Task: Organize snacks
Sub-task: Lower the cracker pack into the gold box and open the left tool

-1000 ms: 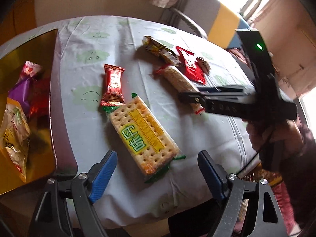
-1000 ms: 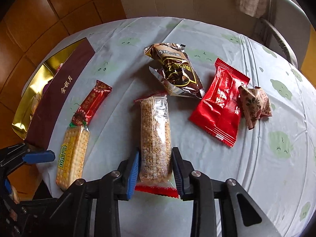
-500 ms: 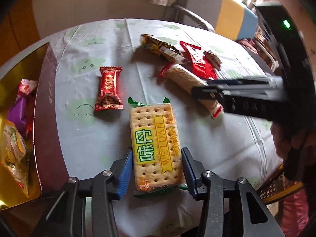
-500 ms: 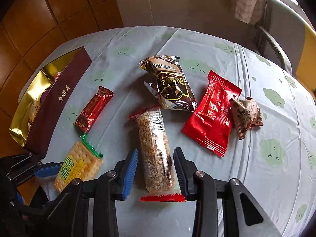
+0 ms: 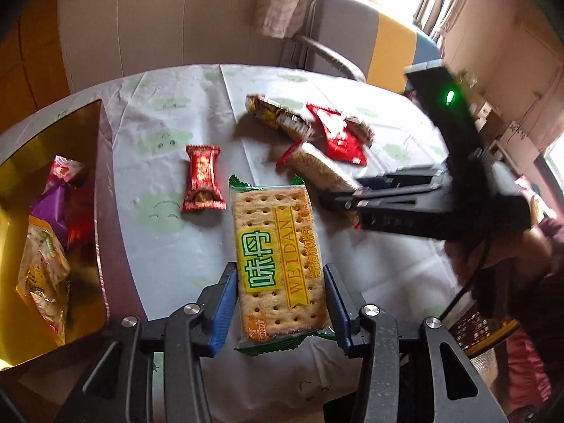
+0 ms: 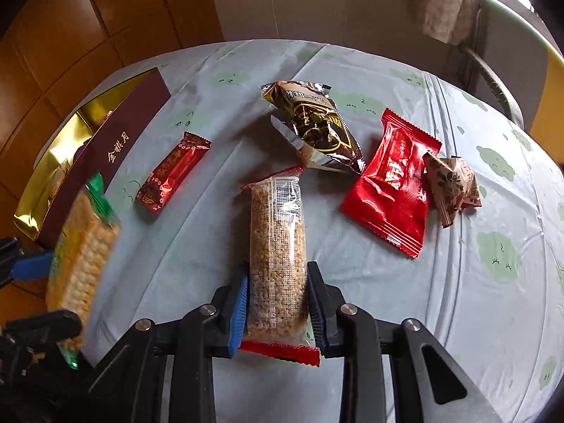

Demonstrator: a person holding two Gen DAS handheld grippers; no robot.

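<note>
Both held packs have come up off the table since half a second ago: the cracker pack (image 5: 278,268) now sits raised in the left gripper (image 5: 280,303), and the grain bar (image 6: 276,257) is lifted in the right gripper (image 6: 276,306). Left jaws are closed on the cracker pack's lower sides, its green wrapper end hanging just below the blue pads (image 5: 222,313). Right jaws are clamped on the lower part of the grain bar, red crimped end sticking out beneath them. Landmark: grain bar, right wrist view. To its left on the tablecloth (image 6: 458,282) lies a small red candy bar (image 6: 172,172); further left, at the table edge, stands the maroon box (image 6: 105,162) with gold lining, and the left wrist view shows several snack packets inside it. Beyond the grain bar's far end lies a brown foil packet (image 6: 317,127). To the right of that lies a flat red packet (image 6: 394,183), with a small crumpled brown wrapper (image 6: 451,183) touching its right edge.
</note>
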